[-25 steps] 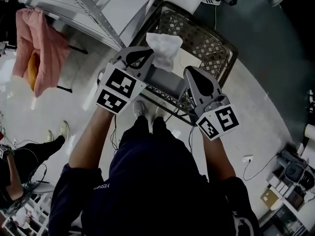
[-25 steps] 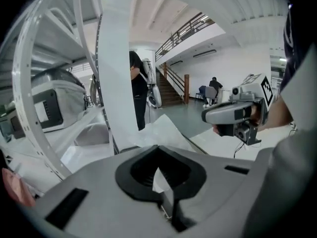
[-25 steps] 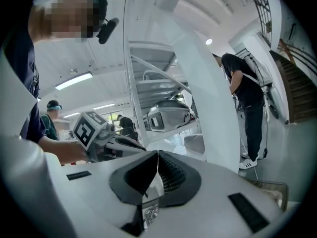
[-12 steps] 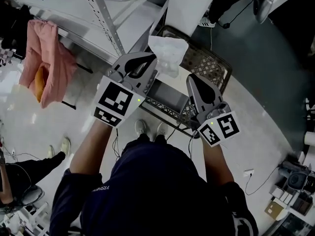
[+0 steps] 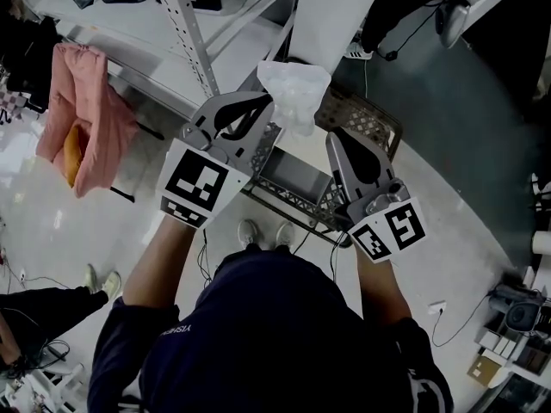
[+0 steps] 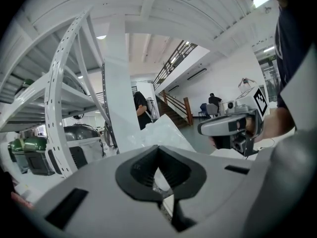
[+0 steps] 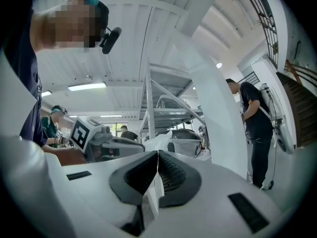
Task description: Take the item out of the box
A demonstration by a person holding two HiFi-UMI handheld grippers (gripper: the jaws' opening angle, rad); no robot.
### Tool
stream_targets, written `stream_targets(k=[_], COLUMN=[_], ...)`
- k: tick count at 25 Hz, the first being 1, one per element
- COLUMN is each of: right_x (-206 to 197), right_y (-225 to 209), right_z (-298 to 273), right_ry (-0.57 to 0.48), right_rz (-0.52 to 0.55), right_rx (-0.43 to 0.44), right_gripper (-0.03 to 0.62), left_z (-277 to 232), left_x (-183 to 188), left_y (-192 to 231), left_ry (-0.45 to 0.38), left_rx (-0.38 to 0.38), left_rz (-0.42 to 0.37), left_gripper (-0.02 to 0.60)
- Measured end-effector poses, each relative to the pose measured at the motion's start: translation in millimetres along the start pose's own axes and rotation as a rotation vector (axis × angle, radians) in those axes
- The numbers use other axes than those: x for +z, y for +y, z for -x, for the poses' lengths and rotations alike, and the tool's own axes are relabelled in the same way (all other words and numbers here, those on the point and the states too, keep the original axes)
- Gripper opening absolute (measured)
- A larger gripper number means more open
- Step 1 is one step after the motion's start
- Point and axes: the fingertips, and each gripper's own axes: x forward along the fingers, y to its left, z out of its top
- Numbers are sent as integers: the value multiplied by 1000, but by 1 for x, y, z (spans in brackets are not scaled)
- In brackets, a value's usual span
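A crumpled white plastic bag [image 5: 293, 93] hangs above the dark wire crate [image 5: 366, 120], clear of its rim. My left gripper [image 5: 263, 101] is shut on the bag's left side; in the left gripper view the film [image 6: 161, 133] rises just past the closed left gripper [image 6: 158, 170]. My right gripper [image 5: 331, 136] sits at the bag's lower right, shut, and a white fold shows between its pads in the right gripper view [image 7: 158, 160]. A grey box [image 5: 297, 175] lies inside the crate below.
A white perforated shelf upright [image 5: 194, 41] stands just left of the bag and a white pillar [image 5: 331, 15] behind it. A pink cloth [image 5: 82, 110] hangs at the left. A person in black [image 7: 255, 128] stands near the pillar. Cables trail on the floor [image 5: 448, 304].
Both grippers have risen together, carrying the white bag up and away from the crate. The crate and grey box stay where they were.
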Motion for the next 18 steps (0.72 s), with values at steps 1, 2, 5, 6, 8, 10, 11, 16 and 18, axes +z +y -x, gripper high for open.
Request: stream_targets(k=[1,2,5,6,8,10,11,16,18], right_x=[2,4,7,8,9,10,10,10,9], right_y=[1,2,5,5,6,6,6,6,7], right_z=[0,-1,-2,-2,-3,-3,-3,-2,-3], right_ry=[-4,-7,-10,-9,-8,-8,-9,-9,-5], right_rz=[3,6,12,13,15,17,17,16,14], right_rx=[1,2,6,7,9,10,10,11,12], right_gripper=[21,21,21,21,21,21,21,21,21], left_z=[1,1,2,2,1,0,0,0,0], left_x=[1,2,3,3,2,3,4,2,1], left_y=[0,1,2,2,2,2,2,0,0], left_ry=[-3,-5,-9,-9,-9,-8,-8,-7,-4], left_rx=[0,0,-2,-3,-4,-6,-6,-8,-9], left_rz=[-3,-4,-4,-3,-2,-3,-4,-6,-3], left_gripper=[6,6,6,6,6,6,6,6,6])
